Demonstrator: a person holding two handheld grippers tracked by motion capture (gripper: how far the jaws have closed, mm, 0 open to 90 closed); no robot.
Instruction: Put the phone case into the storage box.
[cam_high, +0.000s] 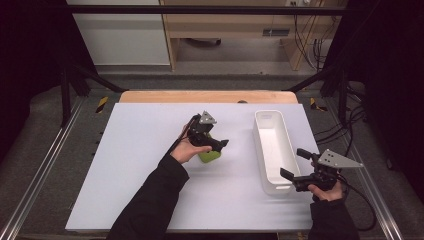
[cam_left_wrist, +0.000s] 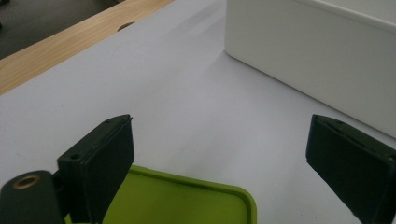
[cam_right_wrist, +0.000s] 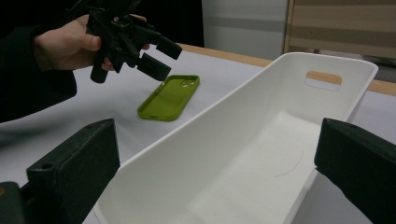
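The green phone case (cam_right_wrist: 169, 97) lies flat on the pale table (cam_high: 135, 165), just under the left gripper (cam_right_wrist: 156, 56), whose jaws stand wide apart and hold nothing. The case is smooth, rubbery-looking, with rounded corners. Beside it stands a long white plastic bin (cam_high: 272, 150).

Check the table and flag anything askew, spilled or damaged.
Nothing stands out. The green phone case lies flat on the white table, inner side up and unmarked, below the open left tool. The white bin stands upright and empty, with the open right tool at its near end.
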